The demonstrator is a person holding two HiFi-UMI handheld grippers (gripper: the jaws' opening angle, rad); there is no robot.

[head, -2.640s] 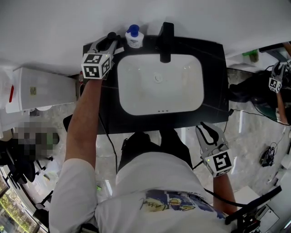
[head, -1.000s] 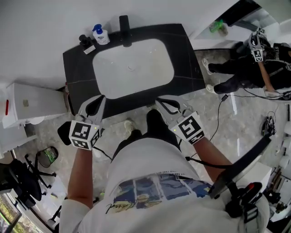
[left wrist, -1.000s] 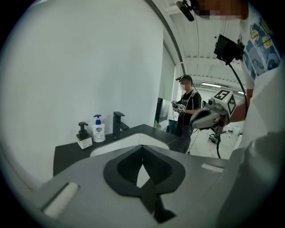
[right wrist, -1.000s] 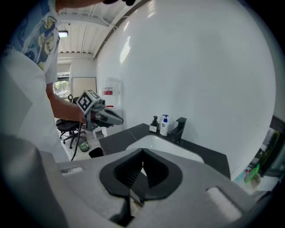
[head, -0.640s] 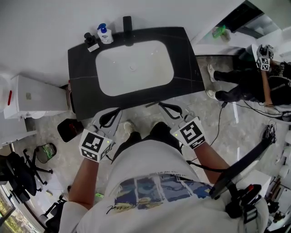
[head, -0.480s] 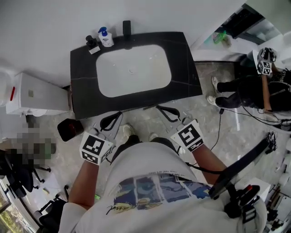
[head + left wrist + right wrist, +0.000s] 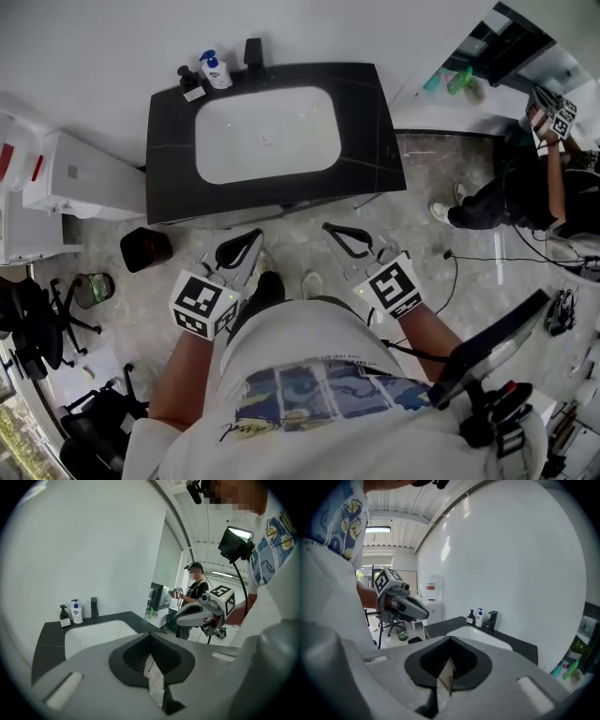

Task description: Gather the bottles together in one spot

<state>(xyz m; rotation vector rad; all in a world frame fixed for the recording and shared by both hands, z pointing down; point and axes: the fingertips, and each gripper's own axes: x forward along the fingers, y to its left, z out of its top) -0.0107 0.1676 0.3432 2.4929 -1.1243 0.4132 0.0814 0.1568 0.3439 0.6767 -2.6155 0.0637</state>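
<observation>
While left gripper [image 7: 253, 236] and right gripper [image 7: 330, 229] are clenched empty, both bottles [image 7: 217, 73] stand on the black counter [image 7: 375, 141].

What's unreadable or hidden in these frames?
- Labels on the white pump bottle and dark bottle: too small in every view.
- Whether those two touch: too small, head view.
- Green bottles on the far ledge: tiny in head view, count unclear.
- Second person: cut off by head view's right edge.

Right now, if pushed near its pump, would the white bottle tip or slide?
Likely tips: the white bottle stands tall and narrow. Probably rigid plastic, so it shouldn't squash. It could knock the dark bottle close beside it.
</observation>
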